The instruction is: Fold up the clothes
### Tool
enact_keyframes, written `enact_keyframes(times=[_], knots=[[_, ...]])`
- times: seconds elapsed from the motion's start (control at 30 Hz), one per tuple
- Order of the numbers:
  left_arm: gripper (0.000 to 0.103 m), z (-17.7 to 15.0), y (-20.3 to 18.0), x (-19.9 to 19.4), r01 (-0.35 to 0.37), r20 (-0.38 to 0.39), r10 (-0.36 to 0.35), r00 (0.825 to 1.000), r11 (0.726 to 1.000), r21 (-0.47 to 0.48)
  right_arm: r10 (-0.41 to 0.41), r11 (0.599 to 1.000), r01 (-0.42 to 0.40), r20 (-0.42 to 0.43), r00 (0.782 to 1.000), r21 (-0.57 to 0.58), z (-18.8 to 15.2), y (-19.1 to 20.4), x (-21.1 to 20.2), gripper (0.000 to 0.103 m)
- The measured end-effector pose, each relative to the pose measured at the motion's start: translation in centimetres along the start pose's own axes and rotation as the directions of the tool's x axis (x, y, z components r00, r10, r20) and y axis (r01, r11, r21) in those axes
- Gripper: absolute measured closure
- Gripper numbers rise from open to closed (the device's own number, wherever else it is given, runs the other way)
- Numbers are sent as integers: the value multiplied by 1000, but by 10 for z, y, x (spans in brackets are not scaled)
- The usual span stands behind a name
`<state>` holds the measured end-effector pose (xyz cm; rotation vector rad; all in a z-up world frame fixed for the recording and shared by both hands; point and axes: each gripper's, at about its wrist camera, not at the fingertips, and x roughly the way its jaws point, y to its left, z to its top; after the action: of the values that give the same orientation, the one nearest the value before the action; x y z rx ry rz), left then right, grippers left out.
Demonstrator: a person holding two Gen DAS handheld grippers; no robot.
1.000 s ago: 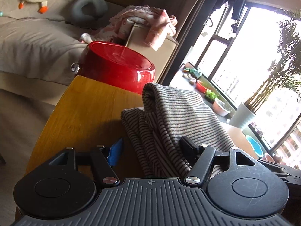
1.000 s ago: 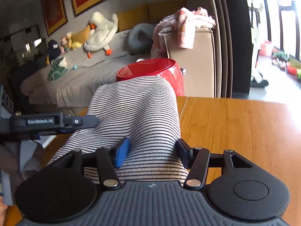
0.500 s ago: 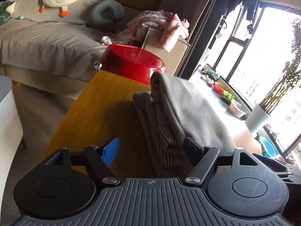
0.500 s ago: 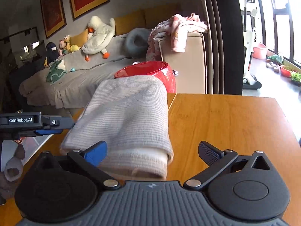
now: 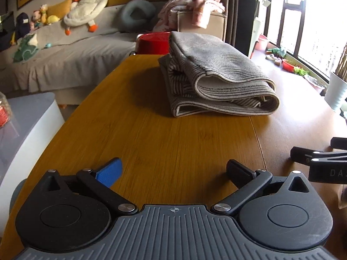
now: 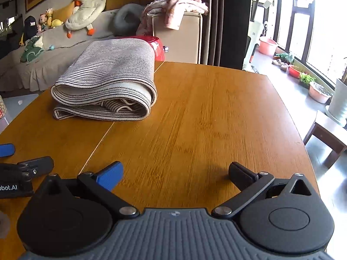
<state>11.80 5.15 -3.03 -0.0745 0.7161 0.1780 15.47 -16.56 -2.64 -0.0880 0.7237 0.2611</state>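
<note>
1. The shirt (image 5: 219, 75) lay folded in a thick striped bundle on the table (image 5: 173, 151), toward its far edge. Its back touched or overlapped the red pot (image 5: 153, 43) standing past that edge; I could not tell which.
2. In the right wrist view the shirt (image 6: 106, 80) sat up and to the left, so it lay nearer the table's left edge than its right.
3. Its long axis ran from the near edge toward the far edge. The open layered ends faced me, and the rolled fold was on its right side.
4. My left gripper (image 5: 173, 171) had its jaws spread wide, having just been opening, with only bare wood between them. The shirt was ahead of it and slightly right, well apart.
5. My right gripper (image 6: 175, 172) was equally wide and empty. The shirt lay ahead and well to its left.
6. I judged the left gripper the nearer and more squarely lined up. Any further fold or tidying would start from that side.
7. The fold looked finished to me, both hands clear of the cloth.
</note>
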Motion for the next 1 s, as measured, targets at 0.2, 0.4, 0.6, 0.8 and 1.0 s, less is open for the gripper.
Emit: enact_keyframes(times=[0.2,0.4,0.6,0.8,1.0], knots=[[0,2,-6,3,-40,6,40,999,999,-18,8,1000,-8,7,1000,-5,-2,-1,1,0],[0,4,-7,4,-42,7,43,999,999,-19,9,1000,-9,8,1000,-3,-3,0,2,0],[0,5,-7,8,-43,8,43,999,999,-22,10,1000,-10,10,1000,-2,-3,0,2,0],[0,5,-7,8,-46,8,47,999,999,-19,12,1000,-12,11,1000,-1,-3,0,3,0],[0,5,-7,8,-46,9,46,999,999,-22,13,1000,-13,11,1000,-1,-3,-1,2,0]])
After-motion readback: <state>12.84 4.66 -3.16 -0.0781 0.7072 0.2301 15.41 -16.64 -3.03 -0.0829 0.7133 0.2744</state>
